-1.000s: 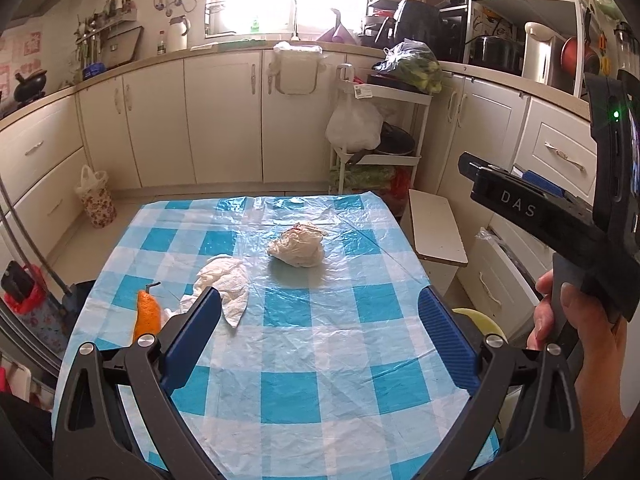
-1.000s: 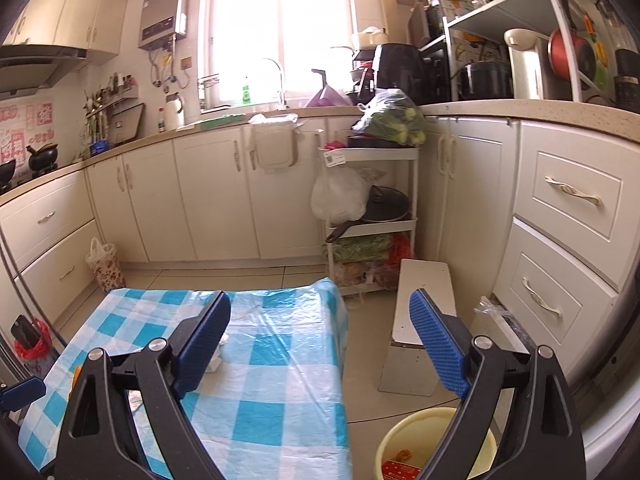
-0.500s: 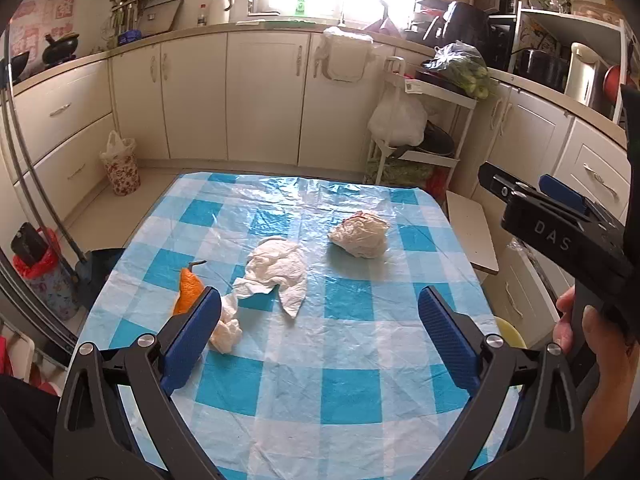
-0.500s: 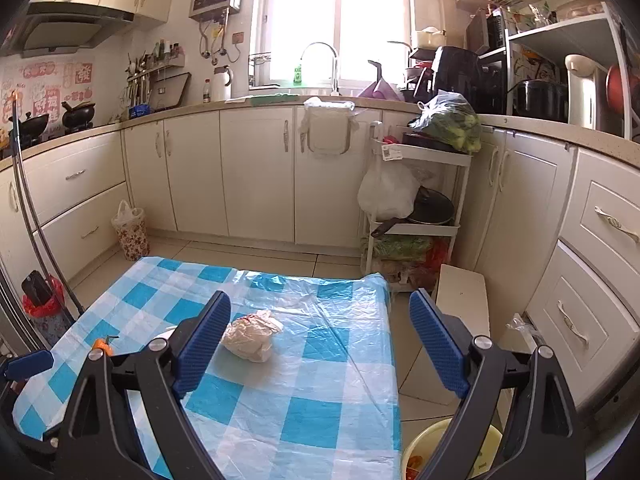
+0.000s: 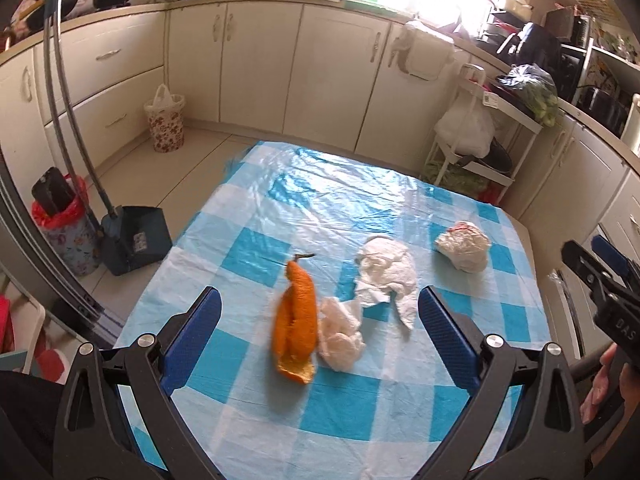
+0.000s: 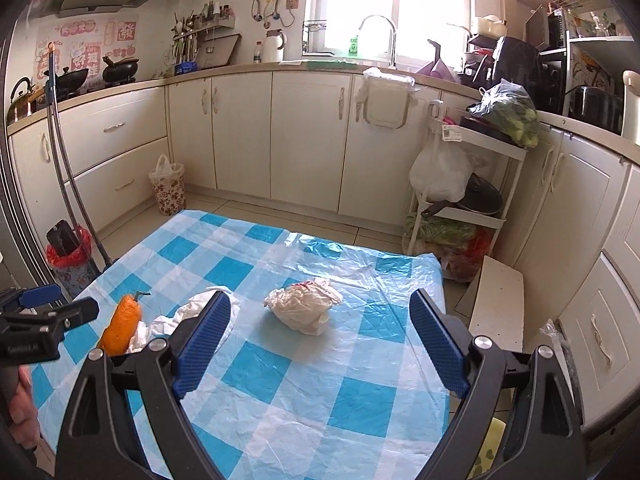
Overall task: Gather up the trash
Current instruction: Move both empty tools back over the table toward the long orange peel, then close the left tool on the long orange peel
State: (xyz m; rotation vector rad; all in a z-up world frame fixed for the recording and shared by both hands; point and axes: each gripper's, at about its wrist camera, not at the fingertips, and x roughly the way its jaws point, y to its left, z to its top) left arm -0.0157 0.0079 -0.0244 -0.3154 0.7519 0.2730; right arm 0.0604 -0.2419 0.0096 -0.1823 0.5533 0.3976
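Observation:
An orange peel (image 5: 297, 320) lies on the blue-checked tablecloth (image 5: 360, 420), with a small crumpled tissue (image 5: 340, 334) touching its right side. A larger white tissue (image 5: 386, 272) lies behind them and a crumpled plastic wrapper (image 5: 463, 246) to the right. My left gripper (image 5: 319, 316) is open, above the table, framing the peel and small tissue. My right gripper (image 6: 320, 320) is open and frames the wrapper (image 6: 302, 307); the peel (image 6: 122, 324) and the tissue (image 6: 200, 304) show at its left.
A yellow bucket (image 6: 490, 446) sits on the floor below the table's right edge. A dustpan (image 5: 134, 236) and a red-lined bin (image 5: 66, 228) stand left of the table. A white stool (image 6: 498, 300), a shelf cart (image 6: 464, 184) and cabinets lie beyond.
Both grippers have swung left and tilted down toward the table. The peel and tissues now sit between the left fingers; the wrapper sits between the right fingers. Nothing on the table moved.

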